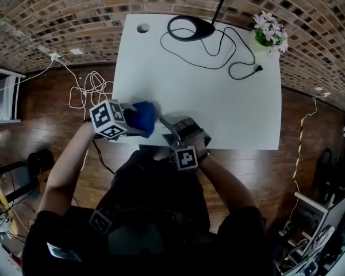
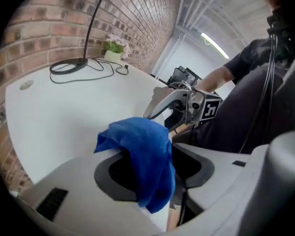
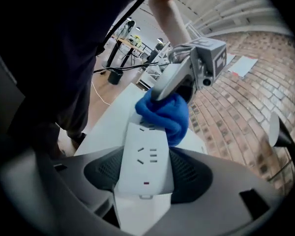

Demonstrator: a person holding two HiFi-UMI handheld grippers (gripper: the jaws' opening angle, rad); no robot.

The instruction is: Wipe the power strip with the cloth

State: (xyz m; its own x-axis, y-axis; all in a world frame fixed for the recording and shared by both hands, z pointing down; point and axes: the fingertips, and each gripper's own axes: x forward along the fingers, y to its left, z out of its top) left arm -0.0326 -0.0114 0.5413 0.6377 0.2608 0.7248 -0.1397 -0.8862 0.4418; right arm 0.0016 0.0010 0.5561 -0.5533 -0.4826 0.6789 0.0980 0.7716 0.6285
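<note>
The right tool (image 3: 146, 178) pinches the near end of the power strip (image 3: 143, 151), whose long axis runs straight out toward the left tool (image 2: 155, 160); that tool is spread, with the blue cloth (image 2: 137, 141) draped between its jaws over the strip's far end

Soft, matt blue cloth (image 2: 142, 156), slightly fuzzy like microfibre. Smooth white plastic power strip (image 3: 145, 163) with a faint sheen. Smooth, matt white table (image 1: 218, 108) top. The right gripper (image 3: 145, 173) has matt grey plastic shells and dark, finely dimpled pads (image 3: 101, 171). Rough red-brown brick wall (image 1: 57, 16). Dark wood-plank floor (image 1: 40, 114), slightly shiny.
</note>
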